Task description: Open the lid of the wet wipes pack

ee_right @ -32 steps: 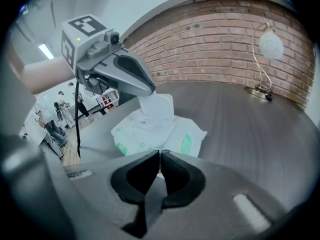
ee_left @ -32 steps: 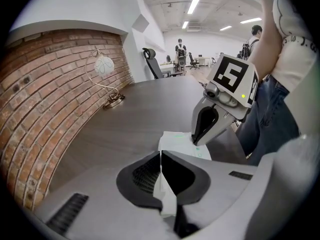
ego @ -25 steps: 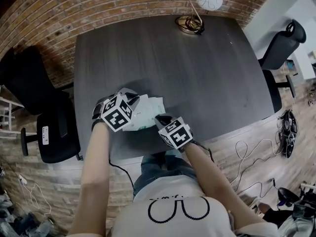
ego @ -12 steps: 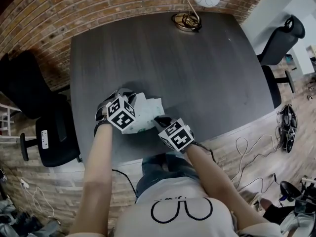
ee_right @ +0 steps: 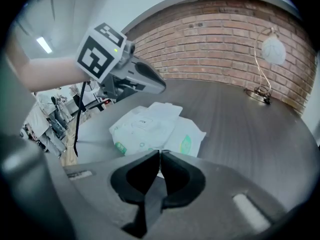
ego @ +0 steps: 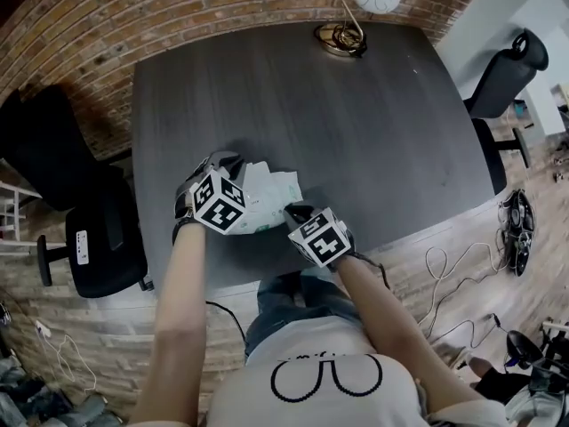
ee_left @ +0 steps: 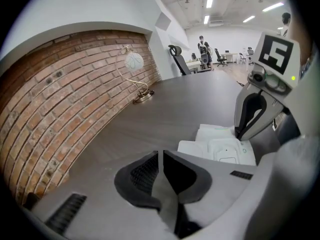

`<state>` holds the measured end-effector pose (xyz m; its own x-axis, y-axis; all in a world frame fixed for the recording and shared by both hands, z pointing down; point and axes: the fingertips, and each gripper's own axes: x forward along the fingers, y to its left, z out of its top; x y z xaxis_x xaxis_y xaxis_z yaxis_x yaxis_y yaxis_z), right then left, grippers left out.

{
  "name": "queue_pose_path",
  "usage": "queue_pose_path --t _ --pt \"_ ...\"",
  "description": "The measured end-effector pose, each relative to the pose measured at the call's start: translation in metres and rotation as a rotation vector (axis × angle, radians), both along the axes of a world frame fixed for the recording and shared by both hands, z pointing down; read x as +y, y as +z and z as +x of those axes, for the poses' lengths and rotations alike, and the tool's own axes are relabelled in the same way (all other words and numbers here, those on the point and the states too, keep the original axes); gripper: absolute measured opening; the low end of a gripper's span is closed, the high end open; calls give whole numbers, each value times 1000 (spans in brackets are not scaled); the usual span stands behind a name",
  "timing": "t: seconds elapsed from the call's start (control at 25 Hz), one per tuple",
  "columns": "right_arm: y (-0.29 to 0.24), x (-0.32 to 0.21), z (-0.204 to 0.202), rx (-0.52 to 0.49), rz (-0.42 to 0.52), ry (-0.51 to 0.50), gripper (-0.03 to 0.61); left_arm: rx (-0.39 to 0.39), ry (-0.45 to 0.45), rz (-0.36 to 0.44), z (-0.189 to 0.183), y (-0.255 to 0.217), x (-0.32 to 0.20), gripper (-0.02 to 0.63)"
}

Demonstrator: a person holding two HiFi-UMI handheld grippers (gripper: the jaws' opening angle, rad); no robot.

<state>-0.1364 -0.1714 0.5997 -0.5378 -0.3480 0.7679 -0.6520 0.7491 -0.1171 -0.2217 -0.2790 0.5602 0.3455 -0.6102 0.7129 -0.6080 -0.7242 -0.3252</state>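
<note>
Well apart from the lamp (ego: 342, 38), the wet wipes pack (ego: 267, 198) lay on the counter (ego: 356, 123), lid (ee_left: 227, 151) facing up, its long axis roughly crosswise to the line toward the lamp. The right claw (ee_right: 159, 156) pinched the pack's edge farthest from the lamp. The left claw (ee_left: 161, 156), just beside the pack, had just eased slightly apart with nothing between its jaws.

No writing can be read; the small label (ee_right: 143, 120) on the wet wipes pack (ee_right: 145, 136) is blurred.
</note>
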Motion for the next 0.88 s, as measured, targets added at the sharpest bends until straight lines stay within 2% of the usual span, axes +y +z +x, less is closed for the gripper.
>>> queue_pose_path --t 0.2,0.44,0.68,0.88 --pt "-11 -1 7 34 44 63 2 129 -70 69 -16 -34 15 31" --pt "-45 2 16 6 129 173 0 314 -165 132 -36 -61 44 31" --pt "-111 3 17 -58 310 243 0 468 -235 207 -55 -92 74 -2" --pt "-165 5 19 -69 465 239 0 572 -269 266 -63 -127 93 -2"
